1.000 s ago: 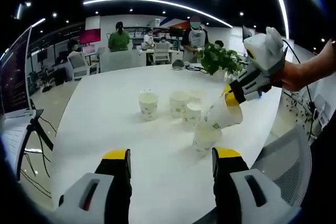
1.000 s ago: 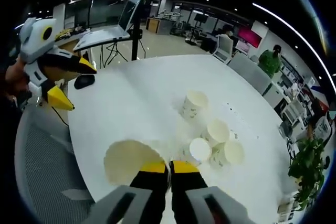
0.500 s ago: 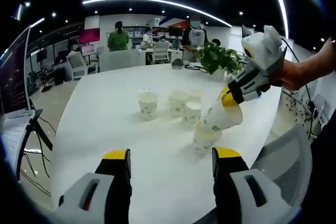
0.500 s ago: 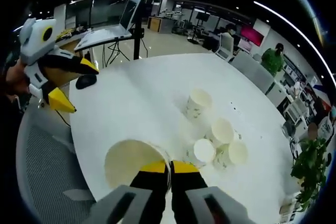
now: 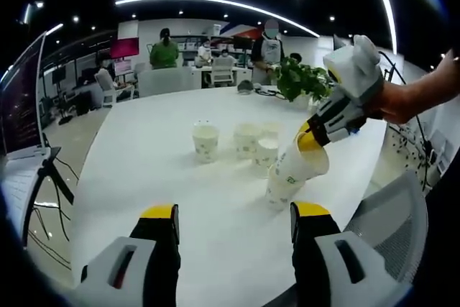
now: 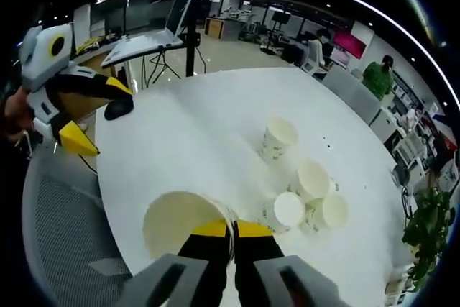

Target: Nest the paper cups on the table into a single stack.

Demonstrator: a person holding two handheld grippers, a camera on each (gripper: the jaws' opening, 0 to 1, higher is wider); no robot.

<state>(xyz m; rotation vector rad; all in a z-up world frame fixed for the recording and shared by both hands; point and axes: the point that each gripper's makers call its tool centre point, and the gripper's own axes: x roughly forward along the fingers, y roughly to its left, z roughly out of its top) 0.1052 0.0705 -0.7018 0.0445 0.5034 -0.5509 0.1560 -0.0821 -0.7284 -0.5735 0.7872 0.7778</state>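
Several white paper cups stand on the round white table (image 5: 144, 177): one alone (image 5: 205, 141), two close together (image 5: 246, 139) (image 5: 266, 152). My right gripper (image 5: 307, 136) comes in from the right, shut on the rim of a tilted cup (image 5: 300, 165). That cup's base is at the mouth of a standing cup (image 5: 276, 193). My left gripper (image 5: 234, 212) stands open near the table's front, with nothing between its fingers. In the right gripper view, my right gripper (image 6: 231, 229) pinches the held cup (image 6: 176, 224) at its rim. The left gripper (image 6: 97, 114) shows open at the left. Beyond stand loose cups (image 6: 279, 136) (image 6: 313, 179) (image 6: 287, 211).
A potted plant (image 5: 302, 80) stands at the table's far side. A laptop on a stand (image 6: 154, 37) and a black mouse (image 6: 118, 109) are near the left gripper. A grey mesh chair (image 6: 65, 242) sits at the table's edge. People sit and stand in the office behind.
The right gripper has lowered the held cup and shifted it left, bringing its base to the standing cup's mouth. The left gripper has stayed open and still.
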